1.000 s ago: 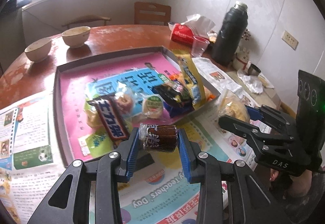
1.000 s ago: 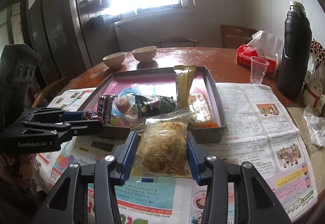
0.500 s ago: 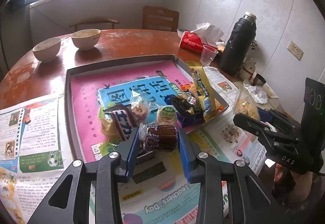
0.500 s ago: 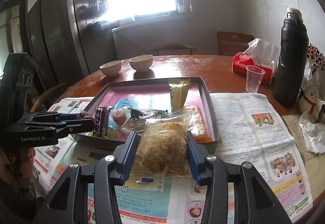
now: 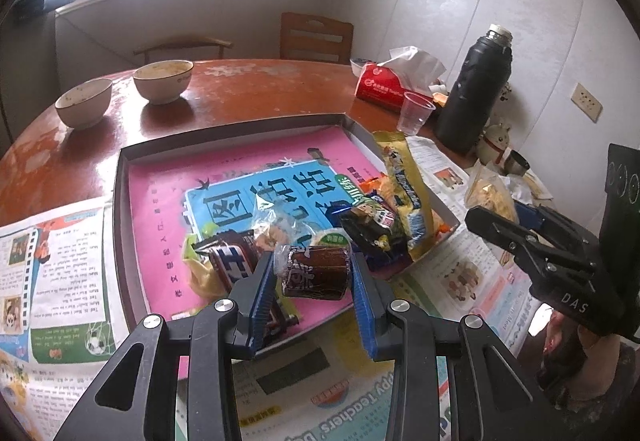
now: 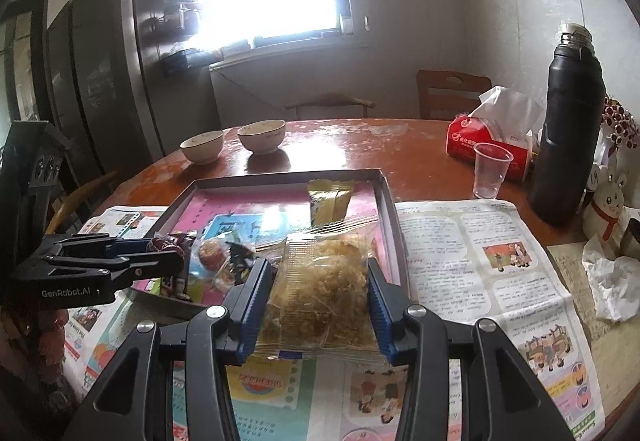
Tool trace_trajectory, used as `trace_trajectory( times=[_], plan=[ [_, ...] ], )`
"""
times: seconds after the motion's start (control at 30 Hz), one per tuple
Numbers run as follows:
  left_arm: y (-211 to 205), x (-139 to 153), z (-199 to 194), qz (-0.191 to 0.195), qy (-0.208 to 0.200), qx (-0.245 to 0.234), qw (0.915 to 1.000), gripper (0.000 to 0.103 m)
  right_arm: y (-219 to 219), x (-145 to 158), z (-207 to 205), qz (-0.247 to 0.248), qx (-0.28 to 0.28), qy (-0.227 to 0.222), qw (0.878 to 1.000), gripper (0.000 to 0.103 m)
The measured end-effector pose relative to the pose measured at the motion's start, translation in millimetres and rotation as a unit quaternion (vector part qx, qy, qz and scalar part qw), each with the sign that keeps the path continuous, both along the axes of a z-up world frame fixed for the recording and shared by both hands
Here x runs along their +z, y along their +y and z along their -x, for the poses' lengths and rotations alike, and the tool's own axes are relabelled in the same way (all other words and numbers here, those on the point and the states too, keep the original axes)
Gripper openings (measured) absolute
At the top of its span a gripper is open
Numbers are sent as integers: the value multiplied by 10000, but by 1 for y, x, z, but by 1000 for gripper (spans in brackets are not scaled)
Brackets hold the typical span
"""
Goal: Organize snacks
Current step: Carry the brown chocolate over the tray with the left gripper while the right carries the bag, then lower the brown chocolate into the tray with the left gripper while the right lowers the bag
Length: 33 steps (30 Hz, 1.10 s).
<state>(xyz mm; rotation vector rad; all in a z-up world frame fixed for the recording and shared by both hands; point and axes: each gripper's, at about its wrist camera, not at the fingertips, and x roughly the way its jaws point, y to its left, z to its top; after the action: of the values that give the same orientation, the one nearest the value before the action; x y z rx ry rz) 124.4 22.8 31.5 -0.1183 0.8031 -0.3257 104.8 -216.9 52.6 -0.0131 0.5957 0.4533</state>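
My left gripper [image 5: 314, 277] is shut on a small brown wrapped snack [image 5: 316, 272] and holds it above the near edge of a shallow grey tray [image 5: 120, 201] lined with pink paper. Several snack packets [image 5: 376, 225] lie in the tray's near right part, with a tall yellow packet [image 5: 404, 185] leaning on its right wall. My right gripper [image 6: 318, 289] is shut on a clear bag of crumbly golden snack [image 6: 320, 281], held above the newspaper in front of the tray [image 6: 386, 201]. The left gripper [image 6: 132, 265] shows in the right wrist view at the tray's near left corner.
Newspaper [image 6: 480, 273] covers the near side of the round wooden table [image 5: 256, 89]. Two bowls [image 5: 160, 79] stand at the back left. A red tissue pack [image 6: 492, 145], a plastic cup [image 6: 490, 169] and a black thermos [image 6: 568, 129] stand at the right. Crumpled paper [image 6: 612, 281] lies at the far right.
Both grippers have risen and drawn back a little with their snacks still held. The tray now sits lower and farther off in both views.
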Motion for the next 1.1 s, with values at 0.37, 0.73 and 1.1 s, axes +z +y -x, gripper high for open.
trace_trajectory(
  times=[0.37, 0.73, 1.1],
  plan=[
    [-7, -7, -17, -91, -1, -63, 9999, 38, 4, 1, -14, 129, -130, -91, 9998, 47],
    [-8, -16, -33, -171, 106, -57, 9998, 38, 4, 1, -35, 114, -226, -99, 9996, 47],
    [-8, -22, -40, -293, 141, 10, 9995, 38, -8, -4, -47, 20, -407, -27, 9992, 47]
  ],
)
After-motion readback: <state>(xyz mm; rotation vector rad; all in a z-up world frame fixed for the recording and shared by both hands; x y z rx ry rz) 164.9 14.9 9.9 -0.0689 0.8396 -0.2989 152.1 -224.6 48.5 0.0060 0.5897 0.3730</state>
